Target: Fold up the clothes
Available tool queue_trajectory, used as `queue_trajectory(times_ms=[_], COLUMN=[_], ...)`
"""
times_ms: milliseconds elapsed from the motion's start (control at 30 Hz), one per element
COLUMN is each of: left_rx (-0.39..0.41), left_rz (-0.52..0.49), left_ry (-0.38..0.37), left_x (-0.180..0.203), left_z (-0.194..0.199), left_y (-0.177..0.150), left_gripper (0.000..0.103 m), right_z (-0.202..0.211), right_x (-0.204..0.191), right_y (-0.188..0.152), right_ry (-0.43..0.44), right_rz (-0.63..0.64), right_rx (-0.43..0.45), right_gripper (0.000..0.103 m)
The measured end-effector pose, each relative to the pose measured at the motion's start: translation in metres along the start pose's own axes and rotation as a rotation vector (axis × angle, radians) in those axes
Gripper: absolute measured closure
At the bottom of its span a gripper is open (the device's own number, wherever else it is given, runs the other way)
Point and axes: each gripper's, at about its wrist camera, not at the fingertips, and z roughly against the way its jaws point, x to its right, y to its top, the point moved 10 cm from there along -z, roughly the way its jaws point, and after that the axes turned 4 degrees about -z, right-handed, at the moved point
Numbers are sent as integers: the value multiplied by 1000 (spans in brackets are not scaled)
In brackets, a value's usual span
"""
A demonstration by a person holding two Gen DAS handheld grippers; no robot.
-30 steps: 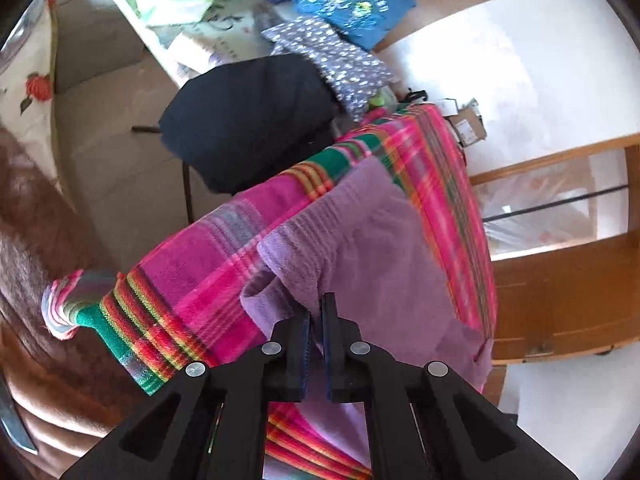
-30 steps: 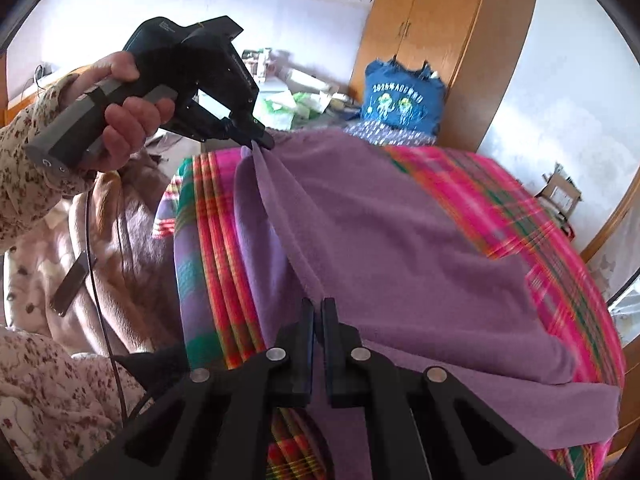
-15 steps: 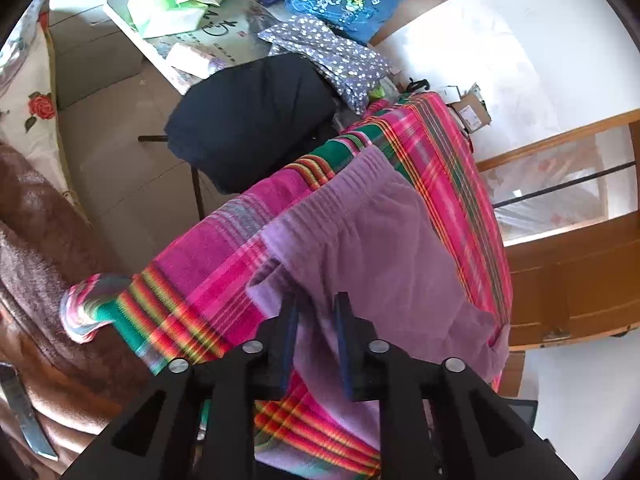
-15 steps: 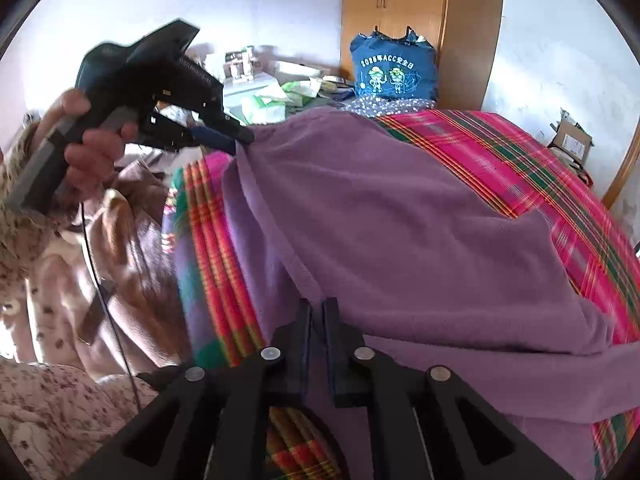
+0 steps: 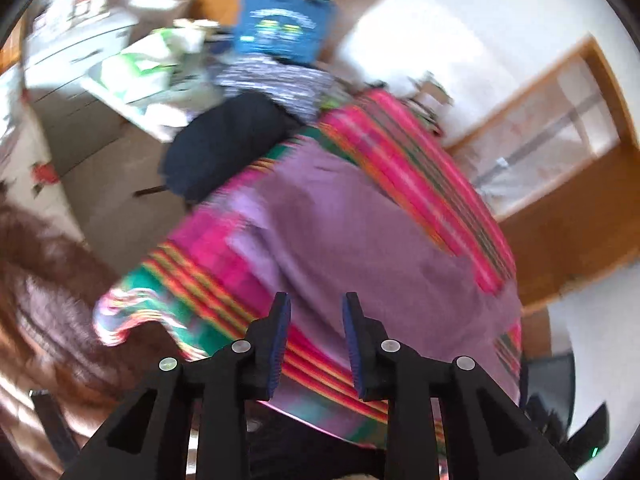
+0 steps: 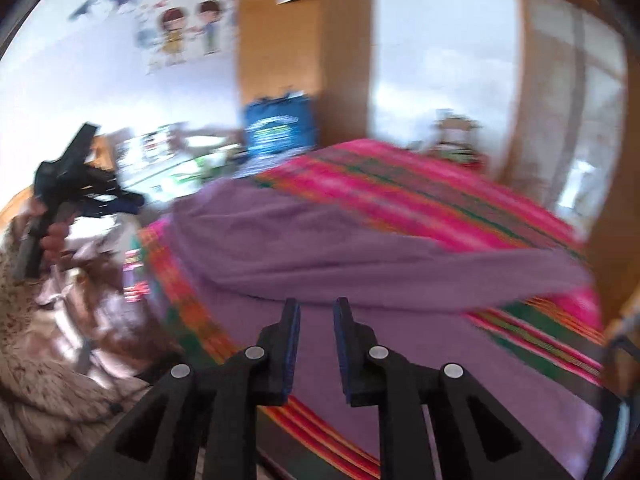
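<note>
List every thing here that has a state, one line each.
Purple garment: lying folded over on the striped blanket, released.
Striped blanket: spread out under the garment.
Left claw: jaws opening, nothing between them.
Right claw: jaws opening, nothing between them.
Wardrobe doors: shut.

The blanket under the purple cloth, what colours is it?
Pink with green and orange stripes; the blanket shows best in the left wrist view.

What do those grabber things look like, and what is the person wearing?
Each gripper, left and right, is black plastic with two flat fingers, blue pads inside and round silver screws. The left one has a grey handle. The sleeve looks flowery, though blurred.
</note>
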Motion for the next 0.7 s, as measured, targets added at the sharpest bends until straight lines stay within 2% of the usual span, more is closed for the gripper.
queue_trajectory(times_ms=[67, 100, 167, 267, 333, 367, 467, 600, 700], left_rx=[-21, -31, -61, -121, -152, -157, -163, -163, -173], left_rz=[-71, -116, -175, -236, -277, -297, -354, -426, -485], left_ry=[-21, -27, -38, -84, -93, -84, -60, -41, -20], left_x=[23, 36, 56, 88, 104, 109, 119, 135, 144], left_z=[-7, -14, -28, -52, -67, -72, -86, -100, -110], left_y=[-5, -7, -14, -26, -33, -35, -40, -41, -45], left_gripper=[75, 72, 66, 66, 66, 66, 66, 66, 66], right_z=[28, 41, 64, 88, 87, 86, 62, 5, -28], right_x=[42, 61, 93, 141, 160, 168, 172, 167, 160], right_y=[-8, -12, -19, -34, -45, -50, -63, -79, -74], right_ry=[-110, -151, -212, -304, -328, -332, -262, -209, -152], right_rz=[-34, -59, -116, -186, -236, -262, -328, -350, -354], right_rx=[0, 0, -1, -24, -44, -50, -55, -127, -147], right_gripper=[85, 85, 85, 81, 80, 80, 80, 80, 80])
